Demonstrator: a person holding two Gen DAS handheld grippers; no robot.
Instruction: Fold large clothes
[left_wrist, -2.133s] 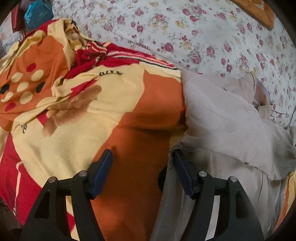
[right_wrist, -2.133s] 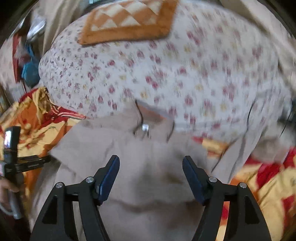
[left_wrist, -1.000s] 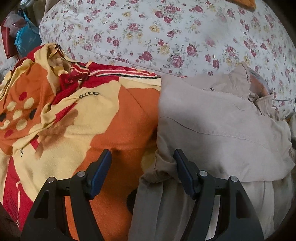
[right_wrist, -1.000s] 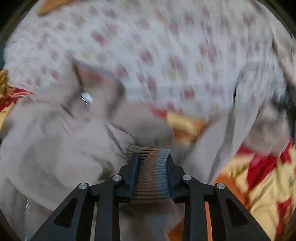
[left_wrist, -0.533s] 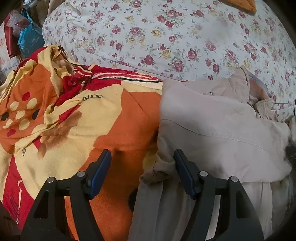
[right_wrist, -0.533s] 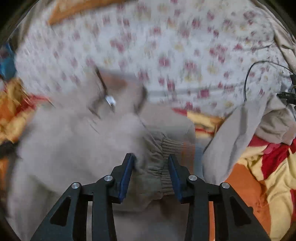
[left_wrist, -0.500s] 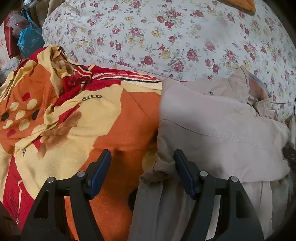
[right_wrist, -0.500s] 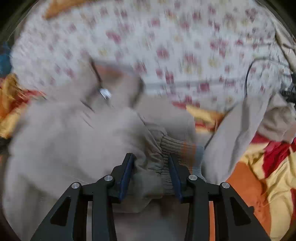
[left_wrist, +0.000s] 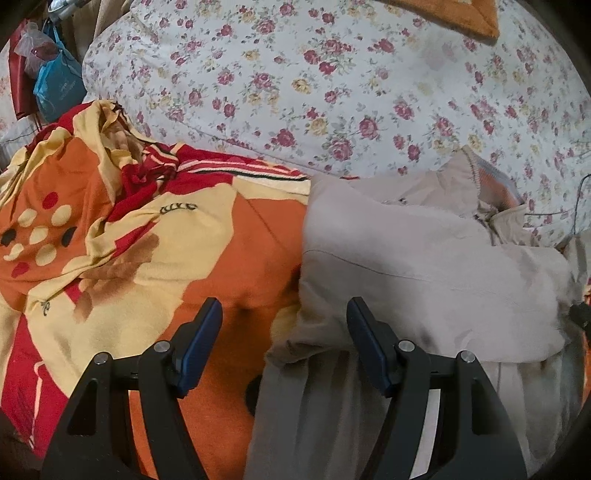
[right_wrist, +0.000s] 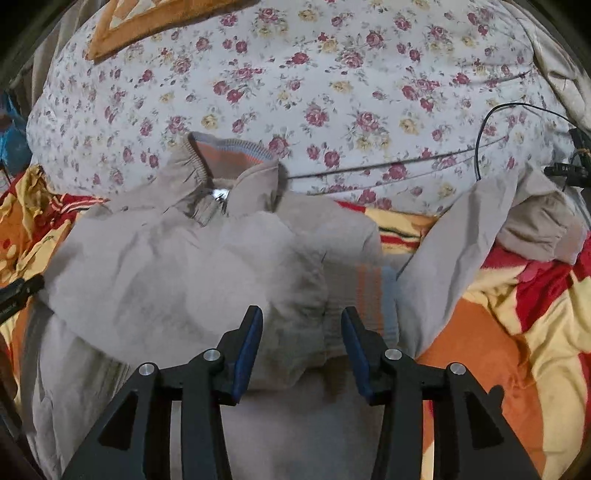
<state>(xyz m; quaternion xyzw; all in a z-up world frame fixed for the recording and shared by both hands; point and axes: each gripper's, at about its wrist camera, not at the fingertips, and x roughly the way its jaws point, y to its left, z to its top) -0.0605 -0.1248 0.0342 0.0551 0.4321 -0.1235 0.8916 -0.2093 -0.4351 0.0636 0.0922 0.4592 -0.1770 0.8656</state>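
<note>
A beige zip jacket (right_wrist: 177, 266) lies on a patterned blanket, its collar (right_wrist: 221, 162) towards the floral duvet. One sleeve is folded across the chest, and its ribbed striped cuff (right_wrist: 365, 291) rests loose just beyond my right gripper (right_wrist: 302, 317). That gripper's jaws are opening; sleeve fabric lies beneath them and the pads press on nothing. In the left wrist view the jacket (left_wrist: 424, 266) fills the right half. My left gripper (left_wrist: 284, 310) stands open over the jacket's left edge where it meets the blanket, with nothing held.
An orange, yellow and red blanket (left_wrist: 147, 240) covers the bed. A puffy floral duvet (right_wrist: 332, 81) lies behind the jacket. More beige cloth (right_wrist: 480, 236) is heaped at the right, with a black cable (right_wrist: 491, 114) above it. Bags (left_wrist: 55, 85) hang far left.
My right gripper has let go of the ribbed cuff, widened its jaws and drawn back a little. The cuff now lies on the jacket. The left gripper stayed in place.
</note>
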